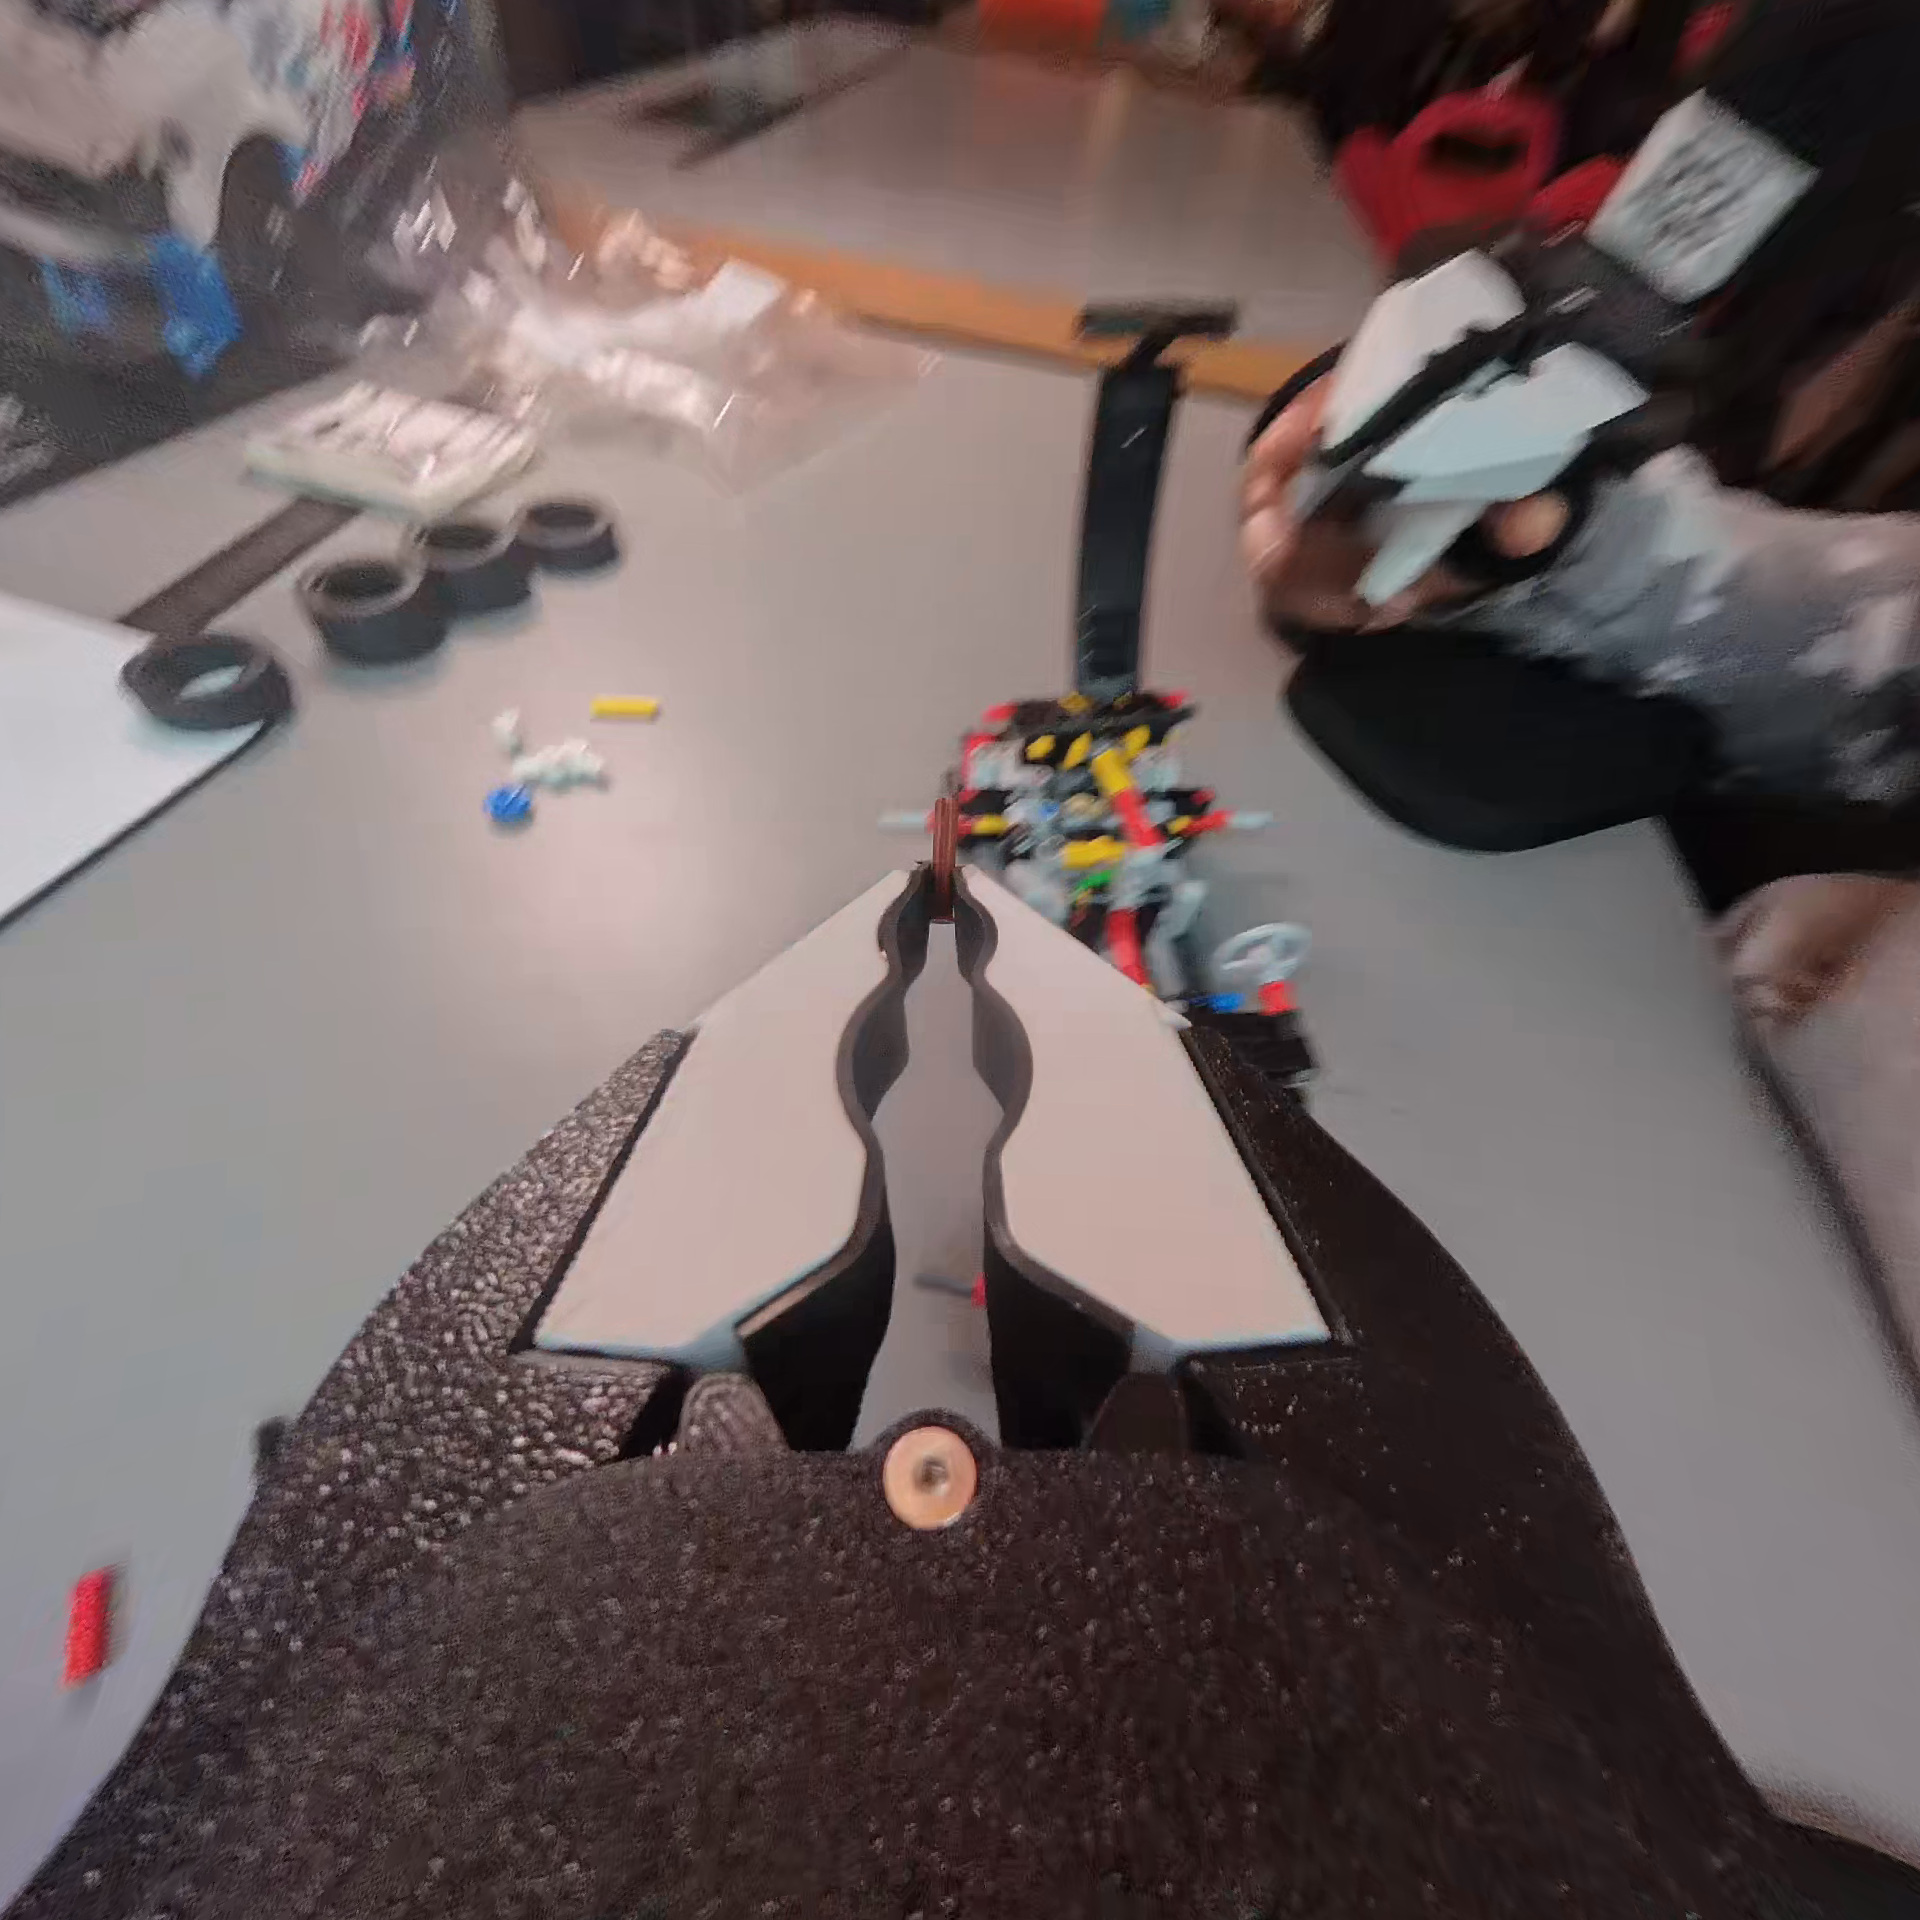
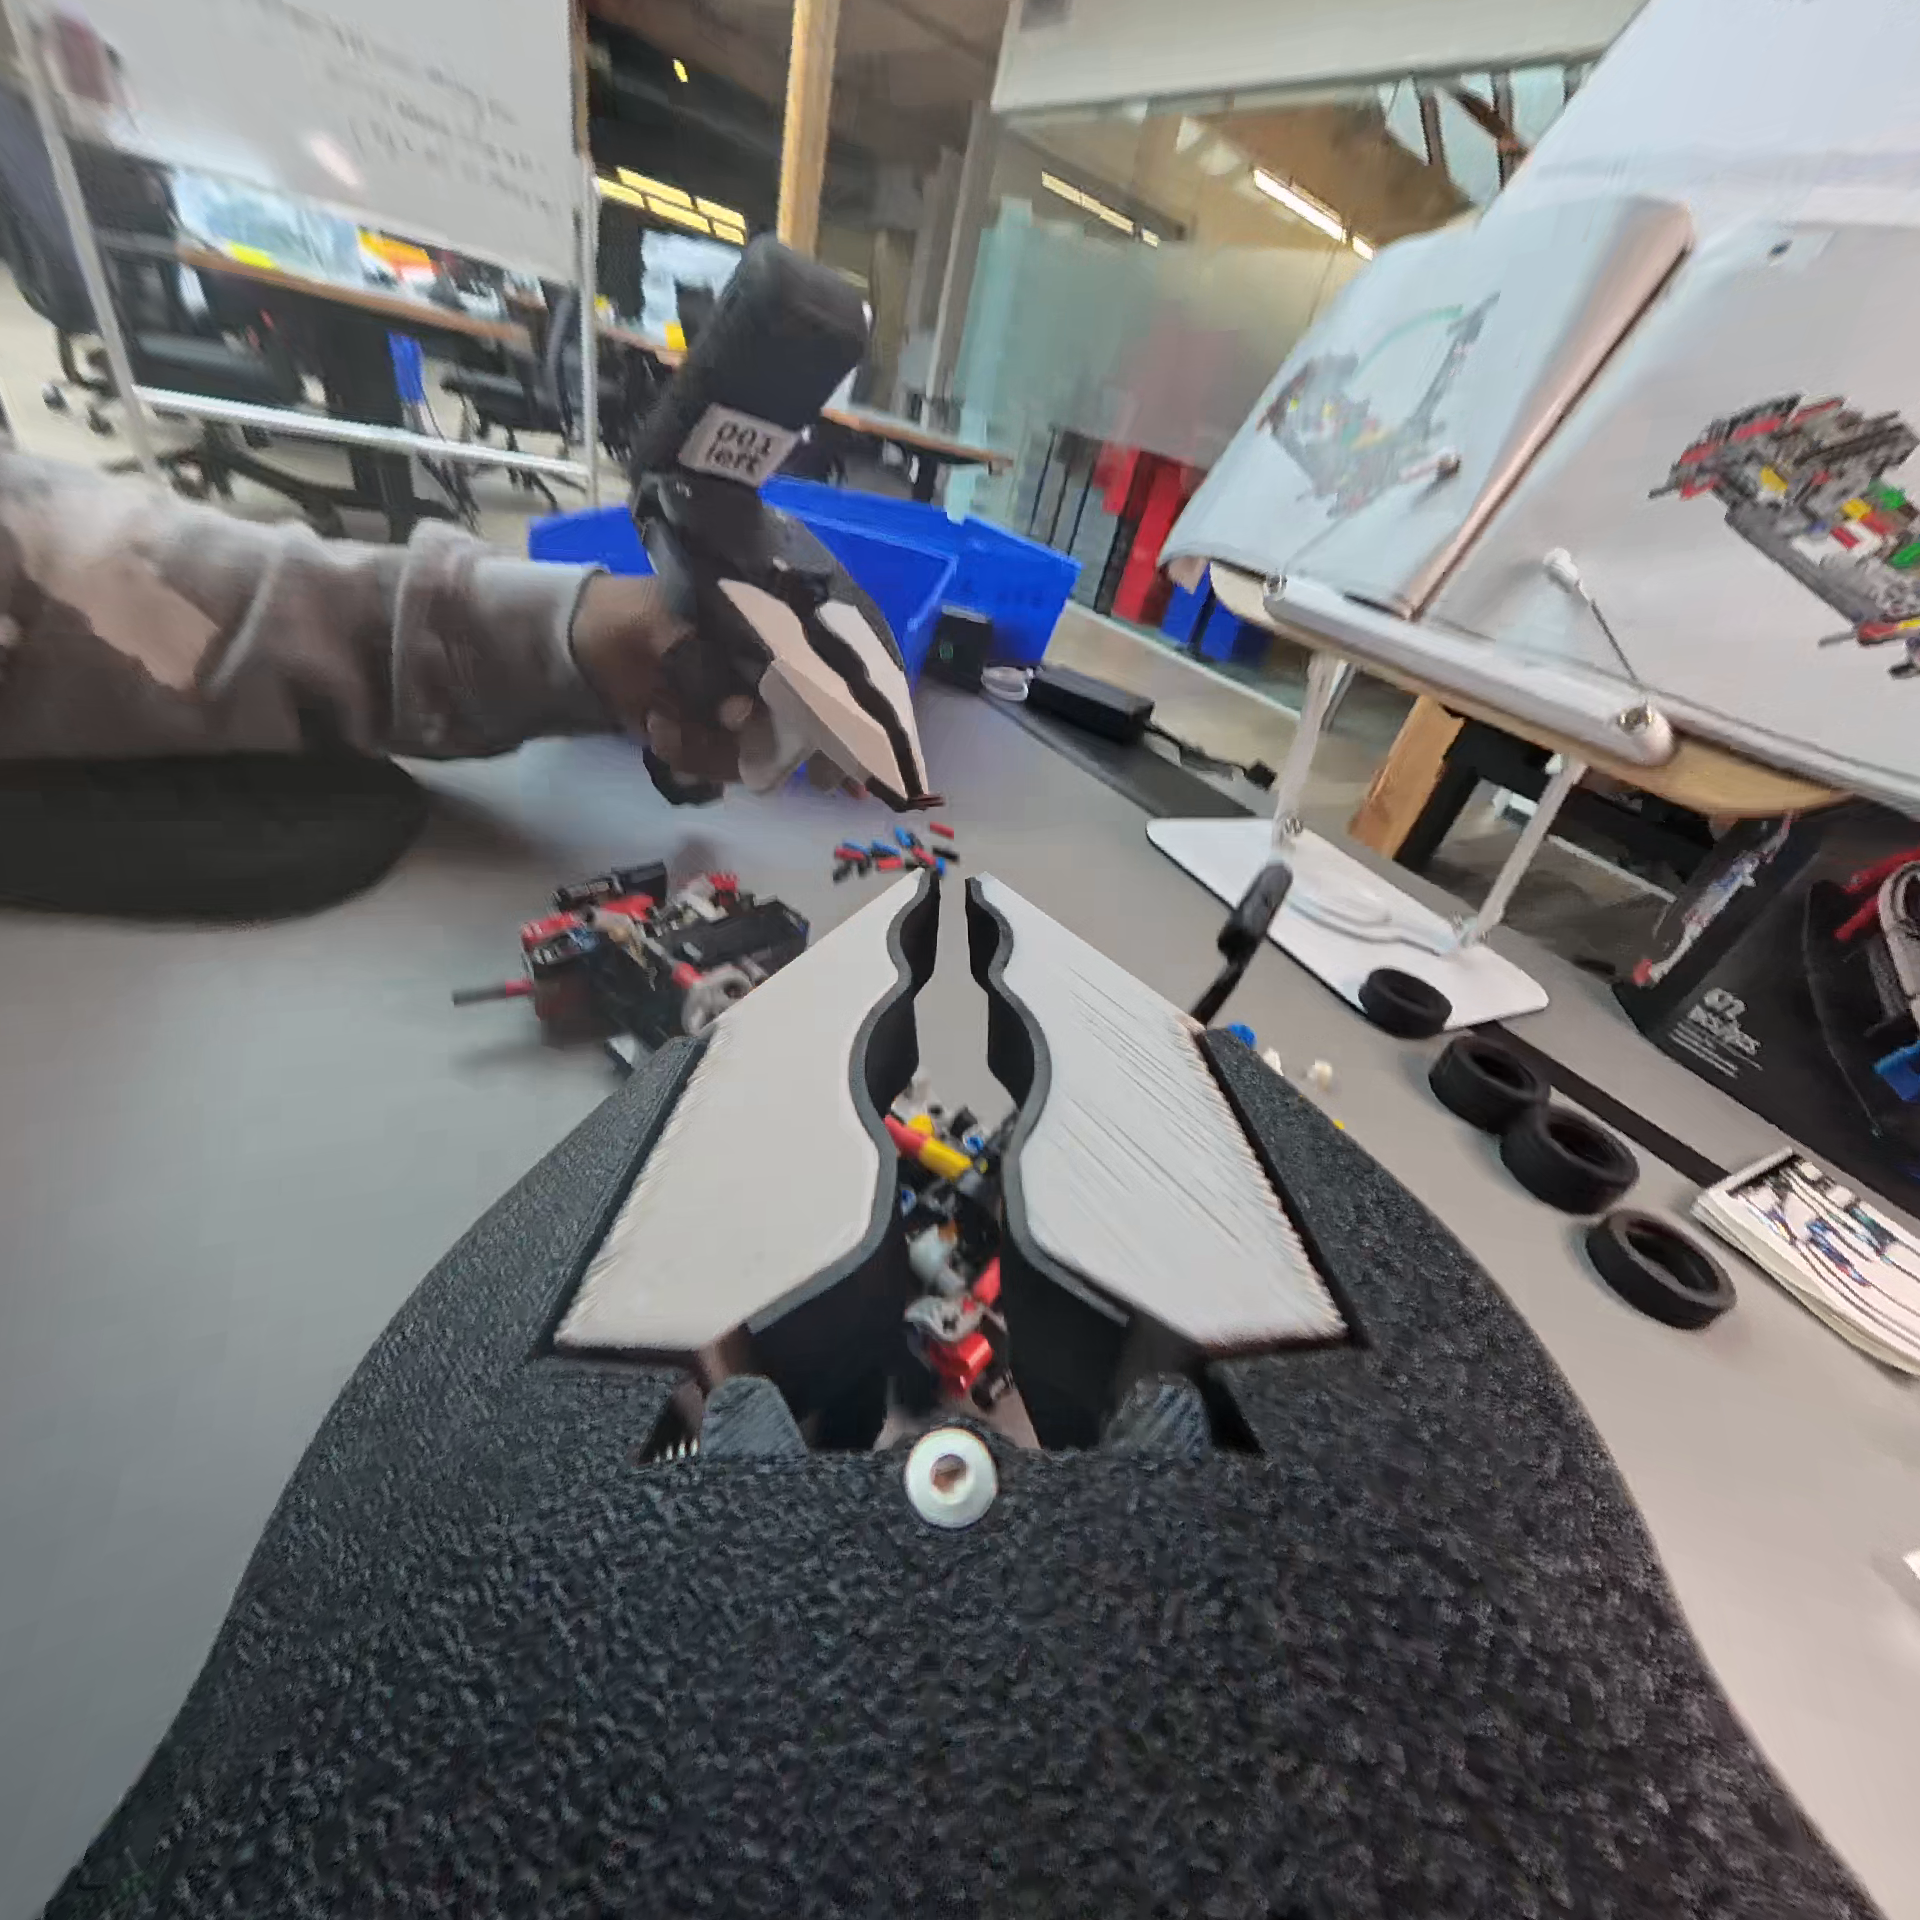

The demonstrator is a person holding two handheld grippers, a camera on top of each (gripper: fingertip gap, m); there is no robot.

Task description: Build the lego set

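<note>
My left gripper point(image 1: 943, 883) is clenched on a small reddish-brown piece point(image 1: 944, 847), thin and upright, pinched at the very tips and poking up past them. In the right wrist view the same gripper point(image 2: 914, 795) points steeply down above the table, the dark piece point(image 2: 923, 800) showing at its tip, my hand point(image 2: 681, 696) wrapped round the grip and my grey sleeve point(image 2: 312, 644) stretched out level behind it.

My right gripper point(image 2: 951, 883) holds nothing; its tips stand slightly apart with a narrow slit between them.

The lego build point(image 1: 1086, 821) sits on the grey table point(image 1: 520, 1039) just beyond my left tips: a dense chassis of black, yellow, red and grey parts, axles sticking out to both sides, a pale steering wheel point(image 1: 1262, 954) at its near end. From the right it shows partly through the gap between my fingers, directly under that gripper, with a second black and red lump point(image 2: 655, 951) to the left.

Farther out, loose red, blue and black pins point(image 2: 896, 850) lie scattered, four black tyres point(image 1: 374, 603) stand in a cluster, and an open instruction book point(image 2: 1558, 436) rests on a clear stand.
</note>
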